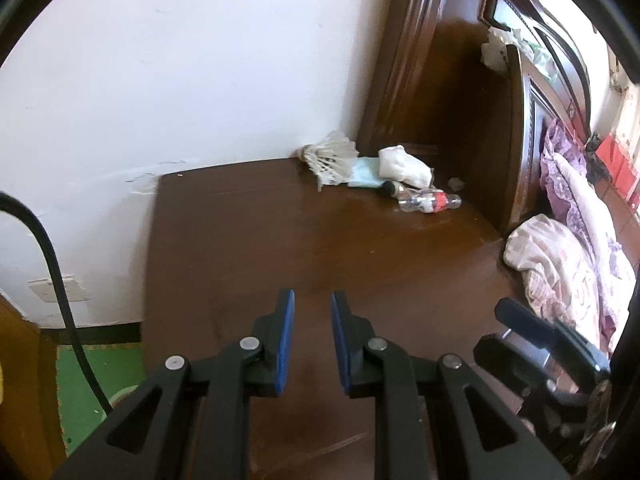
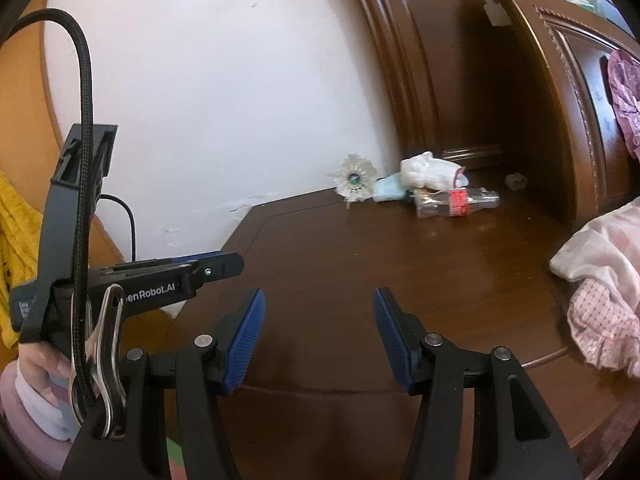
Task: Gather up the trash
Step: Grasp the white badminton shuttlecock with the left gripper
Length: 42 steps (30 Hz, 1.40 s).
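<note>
Trash lies in the far corner of a brown wooden nightstand top [image 1: 280, 248], by the wall and headboard. There is a white feather shuttlecock [image 1: 330, 158] [image 2: 355, 178], a light blue packet [image 1: 364, 174] [image 2: 388, 190], a crumpled white tissue [image 1: 404, 164] [image 2: 430, 170], a clear plastic bottle with a red label [image 1: 430, 200] [image 2: 456, 202] lying on its side, and a small grey scrap [image 1: 456, 183] [image 2: 516, 180]. My left gripper [image 1: 313, 320] [image 2: 236, 266] hovers over the near part of the top, its blue pads a narrow gap apart and empty. My right gripper [image 2: 319, 320] [image 1: 508, 310] stands wide open, empty, well short of the trash.
A bed with pink and purple bedding [image 1: 568, 256] [image 2: 600, 280] adjoins on the right, under a dark wooden headboard [image 1: 520, 128]. White wall [image 1: 180, 80] behind, with a socket [image 1: 58, 288]. A black cable [image 1: 52, 264] hangs left over green floor [image 1: 104, 372]. A hand [image 2: 36, 364] holds the left gripper.
</note>
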Available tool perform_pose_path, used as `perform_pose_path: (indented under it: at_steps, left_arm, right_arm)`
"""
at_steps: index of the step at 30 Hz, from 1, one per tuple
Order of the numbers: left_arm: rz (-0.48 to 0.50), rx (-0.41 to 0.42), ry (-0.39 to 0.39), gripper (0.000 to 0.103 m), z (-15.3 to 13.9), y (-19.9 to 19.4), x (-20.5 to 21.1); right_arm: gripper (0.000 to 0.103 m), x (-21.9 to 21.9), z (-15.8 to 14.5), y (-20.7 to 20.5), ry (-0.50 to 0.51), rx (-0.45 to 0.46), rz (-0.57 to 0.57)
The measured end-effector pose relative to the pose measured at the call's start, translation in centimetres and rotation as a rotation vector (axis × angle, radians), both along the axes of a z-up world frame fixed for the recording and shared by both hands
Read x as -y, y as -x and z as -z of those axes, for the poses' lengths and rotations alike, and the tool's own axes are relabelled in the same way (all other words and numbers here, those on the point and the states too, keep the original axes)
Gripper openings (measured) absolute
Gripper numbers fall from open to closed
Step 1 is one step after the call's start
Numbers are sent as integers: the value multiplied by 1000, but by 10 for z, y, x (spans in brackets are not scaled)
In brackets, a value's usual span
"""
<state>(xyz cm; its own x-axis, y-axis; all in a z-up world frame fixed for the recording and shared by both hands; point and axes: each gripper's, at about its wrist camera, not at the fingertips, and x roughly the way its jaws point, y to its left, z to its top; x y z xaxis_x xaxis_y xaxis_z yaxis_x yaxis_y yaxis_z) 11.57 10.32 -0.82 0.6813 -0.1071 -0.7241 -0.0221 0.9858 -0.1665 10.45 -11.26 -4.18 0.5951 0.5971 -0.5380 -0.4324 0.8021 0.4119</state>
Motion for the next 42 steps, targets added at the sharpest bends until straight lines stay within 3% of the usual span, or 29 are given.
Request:
perform_pose_path:
  at_steps: [13,42]
  left_arm:
    - [25,-3,-36,19,8,-62,27]
    - [-100,-7,-31,19,41,-207,6]
  right_arm:
    - [57,22,15,-21,32,-14,50]
    - [57,50,43,-60,92,-47,72]
